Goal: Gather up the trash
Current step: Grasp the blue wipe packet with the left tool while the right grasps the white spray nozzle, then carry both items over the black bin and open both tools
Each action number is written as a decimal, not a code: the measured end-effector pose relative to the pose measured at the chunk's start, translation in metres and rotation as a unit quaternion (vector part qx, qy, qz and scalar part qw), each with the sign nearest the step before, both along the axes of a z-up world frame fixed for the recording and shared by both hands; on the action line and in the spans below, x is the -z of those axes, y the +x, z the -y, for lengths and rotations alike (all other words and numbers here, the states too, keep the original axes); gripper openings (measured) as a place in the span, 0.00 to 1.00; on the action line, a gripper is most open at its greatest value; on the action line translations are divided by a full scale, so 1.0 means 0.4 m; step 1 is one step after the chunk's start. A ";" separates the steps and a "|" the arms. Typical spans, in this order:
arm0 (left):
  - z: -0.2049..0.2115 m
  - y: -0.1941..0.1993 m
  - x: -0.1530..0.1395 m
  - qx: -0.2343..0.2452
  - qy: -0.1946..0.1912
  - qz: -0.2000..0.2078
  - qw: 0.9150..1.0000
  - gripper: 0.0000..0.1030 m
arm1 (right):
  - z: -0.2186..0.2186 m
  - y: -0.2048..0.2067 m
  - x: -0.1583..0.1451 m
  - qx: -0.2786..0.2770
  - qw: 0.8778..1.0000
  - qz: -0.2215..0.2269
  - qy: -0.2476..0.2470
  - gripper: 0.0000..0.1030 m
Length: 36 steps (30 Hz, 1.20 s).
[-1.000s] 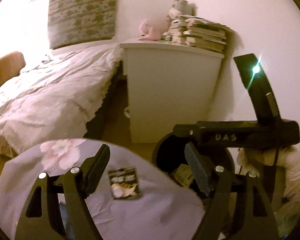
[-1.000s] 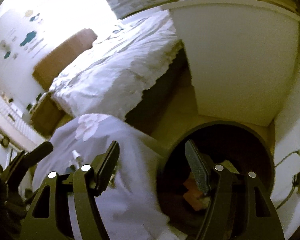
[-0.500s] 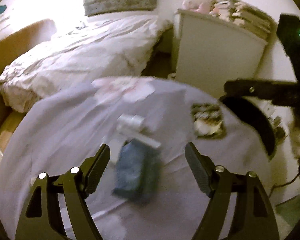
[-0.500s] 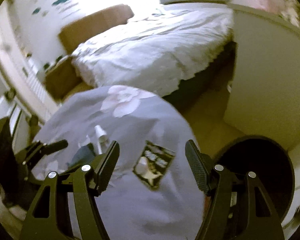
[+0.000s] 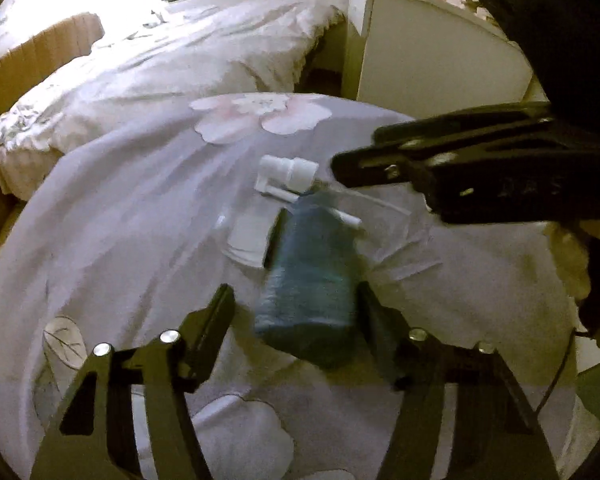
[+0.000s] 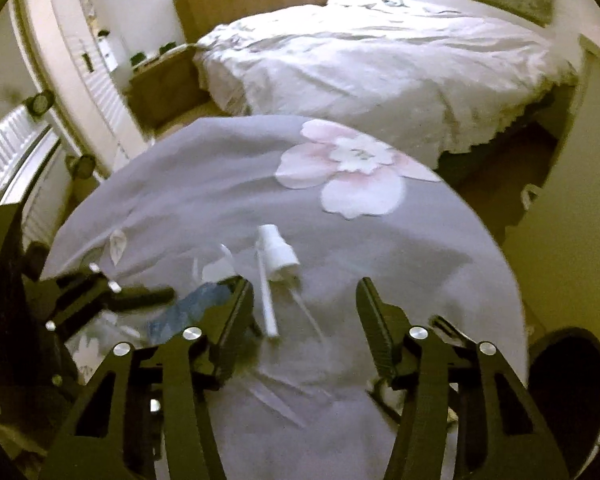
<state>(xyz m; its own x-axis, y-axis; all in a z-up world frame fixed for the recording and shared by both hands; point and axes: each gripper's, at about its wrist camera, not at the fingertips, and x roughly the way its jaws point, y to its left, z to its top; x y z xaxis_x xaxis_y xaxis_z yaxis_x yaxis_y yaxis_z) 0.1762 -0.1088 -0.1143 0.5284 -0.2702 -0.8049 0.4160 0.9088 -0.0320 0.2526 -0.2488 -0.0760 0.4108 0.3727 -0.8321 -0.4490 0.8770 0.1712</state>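
Blue packet (image 5: 308,280) between closing left gripper (image 5: 296,312), untouched; right gripper (image 6: 300,304) closing, empty; black bin (image 6: 568,376) contents unseen.

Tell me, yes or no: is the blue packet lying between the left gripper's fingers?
Yes: the blue packet lies on the grey cloth between both fingers.

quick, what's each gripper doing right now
left gripper: open, jaws just closing around the blue packet, not gripping yet
right gripper: open, jaws just closing, nothing held
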 end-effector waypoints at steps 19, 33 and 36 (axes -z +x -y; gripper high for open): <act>-0.127 -0.028 -0.076 -0.033 -0.075 0.008 0.997 0.38 | 0.011 0.046 -0.041 0.035 0.997 -0.014 0.065 0.29; 0.189 -0.027 -0.276 0.082 -0.107 0.068 0.989 0.38 | 0.378 -0.095 -0.268 0.158 0.978 0.058 0.120 0.26; 0.258 -0.030 -0.288 0.108 -0.110 0.073 0.985 0.38 | 0.463 -0.131 -0.275 0.189 0.974 0.064 0.111 0.26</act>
